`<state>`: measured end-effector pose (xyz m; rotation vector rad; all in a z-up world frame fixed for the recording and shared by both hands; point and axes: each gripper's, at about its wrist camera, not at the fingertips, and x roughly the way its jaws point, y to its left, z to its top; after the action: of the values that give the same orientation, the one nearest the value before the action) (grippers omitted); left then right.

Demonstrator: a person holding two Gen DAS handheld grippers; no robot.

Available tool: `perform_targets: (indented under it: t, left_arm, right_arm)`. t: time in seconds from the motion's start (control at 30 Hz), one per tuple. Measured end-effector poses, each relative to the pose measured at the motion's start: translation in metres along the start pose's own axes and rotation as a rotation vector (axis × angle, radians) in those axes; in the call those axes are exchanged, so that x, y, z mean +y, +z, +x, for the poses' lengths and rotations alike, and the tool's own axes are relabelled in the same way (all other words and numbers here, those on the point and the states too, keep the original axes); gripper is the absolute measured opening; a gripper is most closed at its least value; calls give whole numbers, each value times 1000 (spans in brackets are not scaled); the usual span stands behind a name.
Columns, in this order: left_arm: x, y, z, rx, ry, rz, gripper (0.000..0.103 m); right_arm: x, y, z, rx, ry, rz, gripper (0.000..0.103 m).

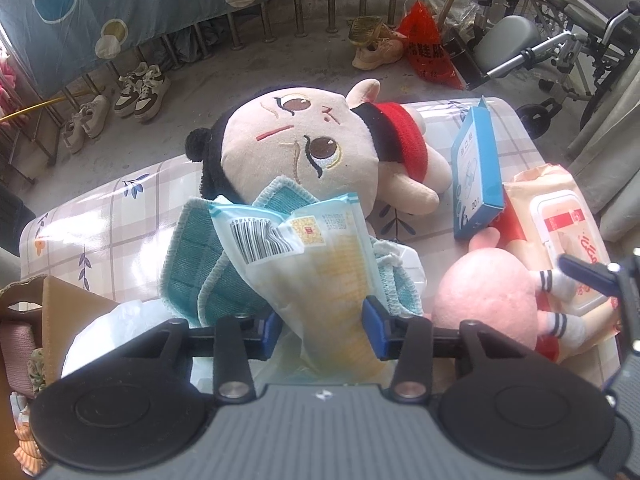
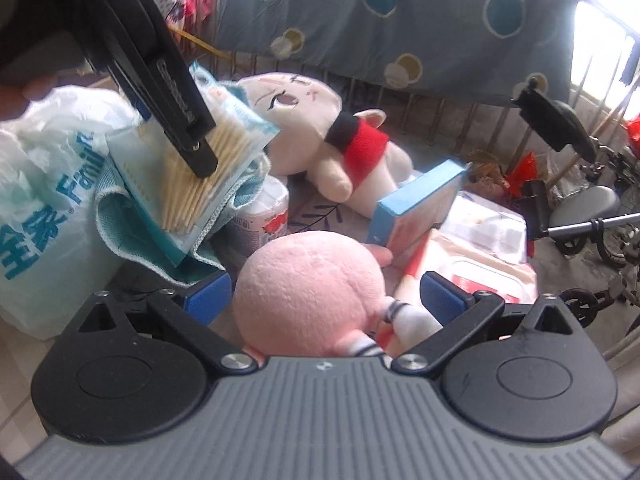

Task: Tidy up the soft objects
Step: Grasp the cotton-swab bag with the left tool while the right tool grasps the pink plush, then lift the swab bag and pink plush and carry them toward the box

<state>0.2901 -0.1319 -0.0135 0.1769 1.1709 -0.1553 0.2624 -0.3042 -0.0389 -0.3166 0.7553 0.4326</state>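
My left gripper [image 1: 323, 330] is shut on a clear packet of cotton swabs [image 1: 304, 256] and holds it over a teal cloth [image 1: 200, 268]; the packet also shows in the right wrist view [image 2: 200, 176]. A big plush doll with a red top [image 1: 320, 140] lies on the table behind. My right gripper [image 2: 326, 296] is open, its fingers on either side of a pink plush doll [image 2: 308, 304]. The pink doll also shows in the left wrist view [image 1: 484, 300].
A blue box [image 1: 476, 172] leans on a wet-wipes pack [image 1: 568, 248] at the right. A white plastic bag [image 2: 44, 208] and a tissue roll [image 2: 264, 216] stand nearby. A cardboard box [image 1: 60, 320] is at the left. Shoes and a wheelchair stand on the floor beyond.
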Motion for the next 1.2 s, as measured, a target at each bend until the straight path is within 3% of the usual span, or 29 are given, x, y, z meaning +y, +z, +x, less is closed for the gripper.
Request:
perform_targets:
  t: [0.13,0.3,0.53,0.67,0.83,0.93,1.0,1.07,1.13,1.2]
  left_arm:
    - [3,-2,-7,-20,-16,-9,38]
    - [3,-5,-18,-54,-33,-8,33]
    - [1,-10,-33,-82,-76,-10,32]
    - [2,-16,-46,-93,-106,-13,32]
    - [4,-27,-66,-121,-143,-18,32]
    - [3,-35,-76,-136,-164,-20,32]
    - [3,-39,-80,-138,-171,-24,32]
    - [2,-43,-82,-137,-179,-29,32]
    - [2,-49,-85,-134,-183,-31,32]
    - [2,-53,-87,-131,-188,-38,32]
  right_arm:
    - [11,-1,22,51,-9,-80,100]
    - [21,-5,27,88,-58,-113,90]
    - [24,-7,4,63,-57,-56,87]
    - [21,-10,-30,36,-10,53,87]
    - [9,-32,-76,26,169,327,87]
    - [2,-58,-84,55,406,576,87]
    - [-1,-85,-74,92,612,794,87]
    - [2,-112,-60,142,752,979,88]
    - [6,-132,-46,195,797,1083,88]
    - [5,-145,-42,184,804,1133,89]
